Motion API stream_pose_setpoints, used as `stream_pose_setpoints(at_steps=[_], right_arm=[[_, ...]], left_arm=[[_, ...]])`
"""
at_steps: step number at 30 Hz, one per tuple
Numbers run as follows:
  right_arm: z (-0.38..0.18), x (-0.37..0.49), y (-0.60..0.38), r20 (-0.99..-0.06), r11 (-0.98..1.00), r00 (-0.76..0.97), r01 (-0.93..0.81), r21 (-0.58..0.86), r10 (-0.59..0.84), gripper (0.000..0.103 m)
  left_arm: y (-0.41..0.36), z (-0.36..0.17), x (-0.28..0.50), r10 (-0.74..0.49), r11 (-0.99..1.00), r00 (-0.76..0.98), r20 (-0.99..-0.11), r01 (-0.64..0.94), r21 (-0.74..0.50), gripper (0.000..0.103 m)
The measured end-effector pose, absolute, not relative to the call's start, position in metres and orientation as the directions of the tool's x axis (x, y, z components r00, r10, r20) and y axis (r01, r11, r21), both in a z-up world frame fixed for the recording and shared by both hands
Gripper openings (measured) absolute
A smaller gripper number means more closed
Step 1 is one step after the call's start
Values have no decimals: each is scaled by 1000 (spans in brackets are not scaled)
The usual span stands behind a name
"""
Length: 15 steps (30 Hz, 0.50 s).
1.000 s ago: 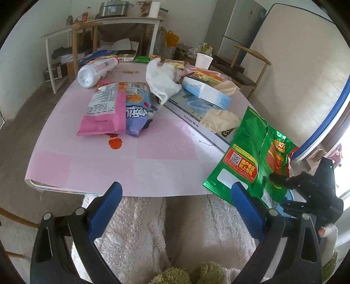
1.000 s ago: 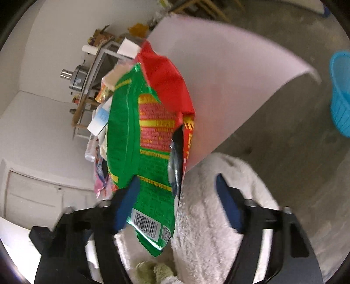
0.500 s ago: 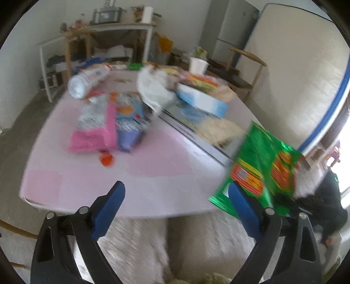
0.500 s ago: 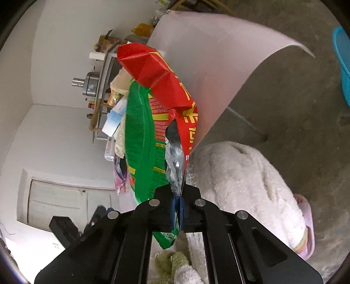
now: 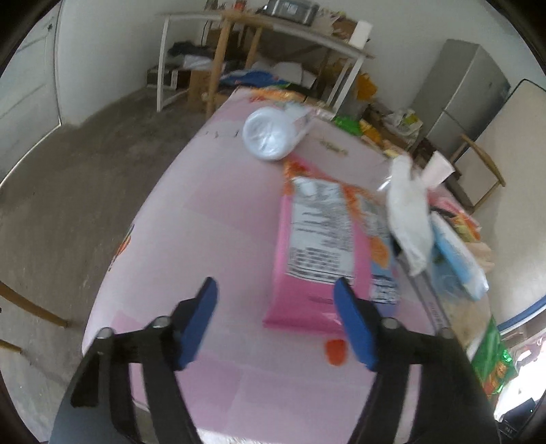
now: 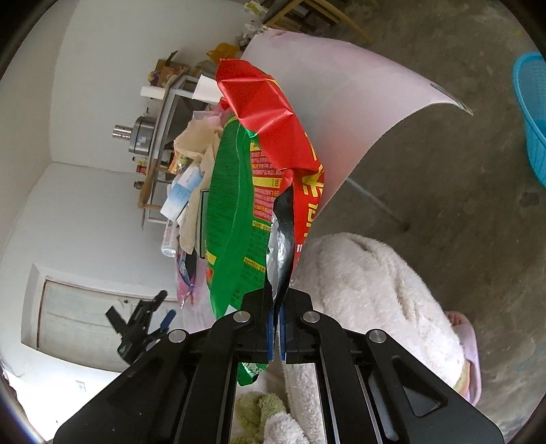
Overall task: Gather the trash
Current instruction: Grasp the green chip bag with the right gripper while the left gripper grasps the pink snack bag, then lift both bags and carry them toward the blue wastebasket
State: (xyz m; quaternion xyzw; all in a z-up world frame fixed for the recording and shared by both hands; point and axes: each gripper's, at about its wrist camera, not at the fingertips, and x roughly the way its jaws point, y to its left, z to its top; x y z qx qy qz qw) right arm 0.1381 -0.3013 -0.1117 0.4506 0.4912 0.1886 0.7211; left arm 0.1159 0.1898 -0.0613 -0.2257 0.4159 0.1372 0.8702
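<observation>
Right gripper (image 6: 276, 328): squeezed tight on green and red chip bag (image 6: 239, 205), off table edge.
Left gripper (image 5: 276, 324): closing, half open, nothing between fingers, above pink table (image 5: 204, 222).
Pink snack bag (image 5: 317, 259): flat on table, near right finger.

- Table (image 5: 191, 239): pink covering, taken as the landmark.
- Wooden shelving unit (image 5: 293, 37): beyond the table's far end, against the white wall; a metal appliance (image 5: 290, 8) sits on top.
- Grey refrigerator (image 5: 460, 92): beyond the table's far right corner.
- Wooden chair (image 5: 484, 170): right of the table, just in front of the refrigerator.
- Blue plastic basket (image 6: 530, 119): on the concrete floor, well apart from the table.
- Fluffy white garment (image 6: 368, 290): at the table's near edge.
</observation>
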Motion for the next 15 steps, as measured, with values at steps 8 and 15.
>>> stream_pose_setpoints(at_steps=[8,15], right_arm=[[-108,141,-301,-554,536,448,180,825,702,1],[-105,140,-297,-572,554,443,184,812,690,1]], left_arm=[[175,-73,126,39,906,611,-791,-355,-229,13],[177,-58,102,15,905,640,-768,-335,-262,6]])
